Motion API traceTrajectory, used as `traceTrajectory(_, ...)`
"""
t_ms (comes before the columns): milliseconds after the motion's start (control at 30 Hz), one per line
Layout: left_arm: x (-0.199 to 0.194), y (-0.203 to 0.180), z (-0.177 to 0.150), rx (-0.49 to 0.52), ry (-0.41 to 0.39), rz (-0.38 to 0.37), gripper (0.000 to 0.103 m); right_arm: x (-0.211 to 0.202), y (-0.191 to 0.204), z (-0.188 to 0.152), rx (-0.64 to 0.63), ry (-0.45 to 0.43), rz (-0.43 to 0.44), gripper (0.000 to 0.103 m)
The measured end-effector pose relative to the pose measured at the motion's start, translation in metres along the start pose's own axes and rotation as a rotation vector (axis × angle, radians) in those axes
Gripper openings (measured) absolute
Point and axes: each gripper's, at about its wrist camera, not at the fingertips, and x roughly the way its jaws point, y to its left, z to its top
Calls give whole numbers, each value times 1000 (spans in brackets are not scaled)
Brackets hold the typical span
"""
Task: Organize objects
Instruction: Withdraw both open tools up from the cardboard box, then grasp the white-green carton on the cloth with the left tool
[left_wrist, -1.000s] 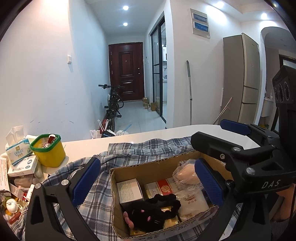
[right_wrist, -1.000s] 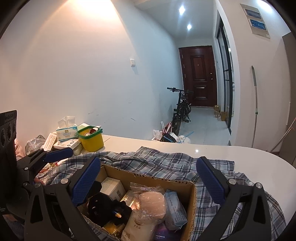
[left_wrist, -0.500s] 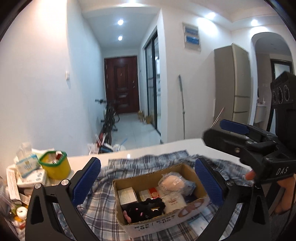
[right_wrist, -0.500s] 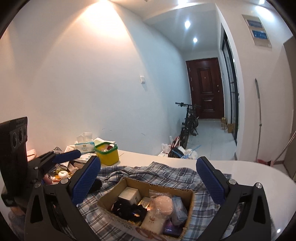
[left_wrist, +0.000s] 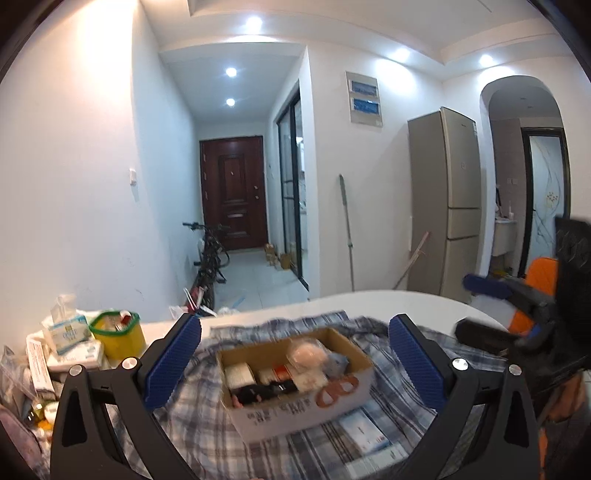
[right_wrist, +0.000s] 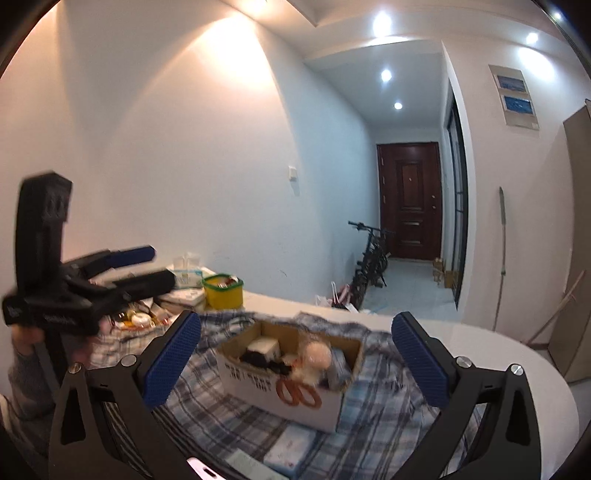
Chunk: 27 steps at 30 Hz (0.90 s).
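A: Both grippers have pulled back and up; the open brown cardboard box (left_wrist: 295, 373) of packets looks smaller than a second ago.

B: Holding anything?

A: No. Left gripper (left_wrist: 293, 363) and right gripper (right_wrist: 295, 363) gape wide, empty (box sits on the blue checked cloth (left_wrist: 199, 428)). Probably that packing step is done.

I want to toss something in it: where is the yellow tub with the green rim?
The yellow tub stands at the table's far left by the wall, beside the tissue packs, left of the cardboard box.
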Motion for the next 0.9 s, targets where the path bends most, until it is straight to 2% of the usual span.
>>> traceTrajectory(200, 6, -14, -33, -32, 122, -62, 103, 6, -13, -51, 39, 99, -20, 103)
traceTrajectory(267, 13, -18, -44, -37, 169, -61, 103, 3, -18, -61, 54, 113, -28, 103)
traceTrajectory(467, 47, -40, -81, -69, 350, -109, 103, -5, -41, -83, 137, 131, -85, 103)
traceTrajectory(600, 78, -51, -108, -145, 501, -137, 103, -8, -55, -90, 165, 159, -146, 103)
traceTrajectory(700, 106, -61, -130, -172, 651, -121, 103, -6, -68, -97, 224, 159, -119, 103)
traceTrajectory(800, 125, -65, -144, -208, 745, -124, 103, -7, -75, -100, 266, 152, -113, 103)
traceTrajectory(900, 136, -69, -150, -208, 777, -98, 103, -5, -79, -103, 286, 160, -121, 103)
